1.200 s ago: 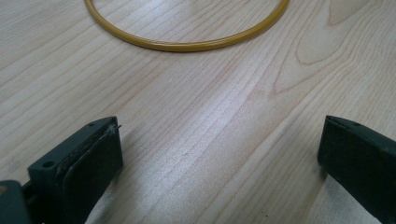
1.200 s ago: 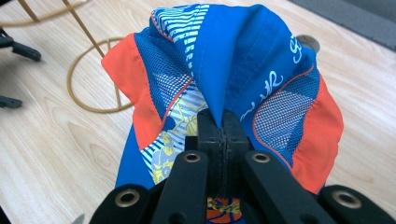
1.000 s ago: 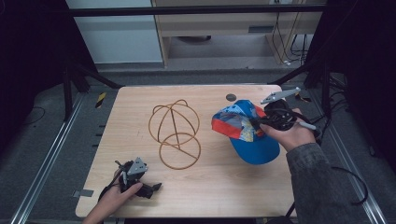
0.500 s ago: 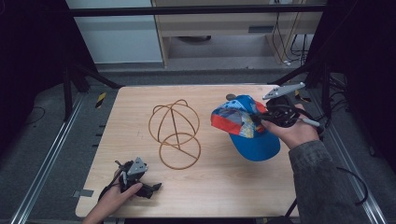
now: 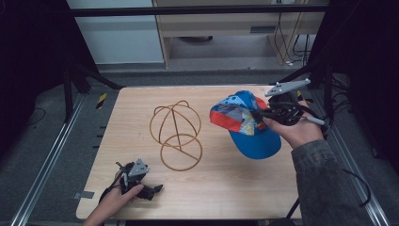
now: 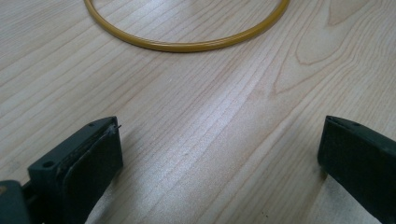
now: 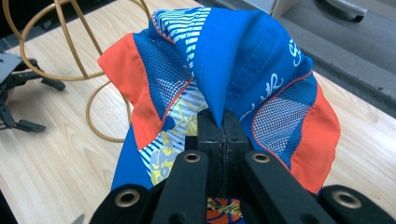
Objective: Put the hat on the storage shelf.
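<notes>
A blue cap (image 5: pixel 244 122) with orange and patterned panels hangs above the right side of the table. My right gripper (image 5: pixel 263 114) is shut on a fold of its crown, and the brim droops toward the person. In the right gripper view the jaws meet on the blue fabric (image 7: pixel 243 60), pinched at my right gripper (image 7: pixel 222 126). A golden wire dome stand (image 5: pixel 176 134) with a ring base stands mid-table, left of the cap. My left gripper (image 5: pixel 153 190) rests at the near left edge. Its jaws are open over bare wood (image 6: pixel 219 154), with the stand's ring (image 6: pixel 187 45) ahead.
The wooden table (image 5: pixel 226 197) ends close behind the left hand and just right of the right hand. Dark metal frame rails run along both sides. A shelf unit stands on the floor beyond the far edge.
My right gripper has risen a little with the cap, so the cap hangs higher above the table. The left gripper and the wire stand have stayed in place.
</notes>
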{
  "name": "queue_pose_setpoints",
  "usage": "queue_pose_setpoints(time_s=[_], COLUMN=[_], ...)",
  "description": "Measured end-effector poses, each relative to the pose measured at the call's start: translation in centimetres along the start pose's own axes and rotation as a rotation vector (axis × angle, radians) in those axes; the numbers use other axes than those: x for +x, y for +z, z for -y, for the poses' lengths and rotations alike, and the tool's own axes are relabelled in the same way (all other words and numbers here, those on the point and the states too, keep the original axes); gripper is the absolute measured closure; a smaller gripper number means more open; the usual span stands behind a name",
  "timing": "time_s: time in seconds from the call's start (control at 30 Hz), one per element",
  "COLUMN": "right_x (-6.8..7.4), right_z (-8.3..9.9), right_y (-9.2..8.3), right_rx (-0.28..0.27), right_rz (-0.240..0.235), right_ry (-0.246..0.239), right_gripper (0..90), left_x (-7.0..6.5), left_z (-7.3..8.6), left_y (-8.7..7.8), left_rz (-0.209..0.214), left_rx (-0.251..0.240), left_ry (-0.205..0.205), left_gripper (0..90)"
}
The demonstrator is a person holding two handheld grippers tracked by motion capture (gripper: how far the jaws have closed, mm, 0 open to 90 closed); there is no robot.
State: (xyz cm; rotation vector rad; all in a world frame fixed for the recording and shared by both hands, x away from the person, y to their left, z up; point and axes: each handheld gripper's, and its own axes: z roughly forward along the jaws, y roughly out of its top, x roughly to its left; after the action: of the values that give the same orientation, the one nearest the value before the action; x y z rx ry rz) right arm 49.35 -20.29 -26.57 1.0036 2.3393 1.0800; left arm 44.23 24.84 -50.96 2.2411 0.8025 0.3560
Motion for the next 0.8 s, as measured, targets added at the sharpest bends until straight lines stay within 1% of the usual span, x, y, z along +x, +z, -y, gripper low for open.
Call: queue_pose_setpoints(time_s=[0.1,0.33,0.37,0.57,0.67,0.8], right_x=[0.0,0.3,0.4,0.9,1.1,1.7], right_z=[-0.2,-1.1,-1.3,-2.8,-3.4,-4.3], right_y=[-0.1,-0.4,-0.4,-0.9,-0.9,-0.9], right_rx=[-0.009,-0.025,-0.029,-0.05,-0.061,-0.073], right_rz=[-0.003,-0.003,-0.003,-0.009,-0.013,-0.022], right_ry=[0.004,-0.014,-0.011,-0.034,-0.042,-0.054], right_gripper=[89.8,89.9,89.8,89.8,89.9,89.8], left_x=[0.0,0.0,0.0,0.0,0.0,0.0], left_z=[0.0,0.0,0.0,0.0,0.0,0.0], left_y=[0.0,0.0,0.0,0.0,0.0,0.0], left_rz=[0.0,0.0,0.0,0.0,0.0,0.0], left_rx=[0.0,0.001,0.001,0.001,0.001,0.001], left_ry=[0.0,0.0,0.0,0.0,0.0,0.0], left_gripper=[0.0,0.0,0.0,0.0,0.0,0.0])
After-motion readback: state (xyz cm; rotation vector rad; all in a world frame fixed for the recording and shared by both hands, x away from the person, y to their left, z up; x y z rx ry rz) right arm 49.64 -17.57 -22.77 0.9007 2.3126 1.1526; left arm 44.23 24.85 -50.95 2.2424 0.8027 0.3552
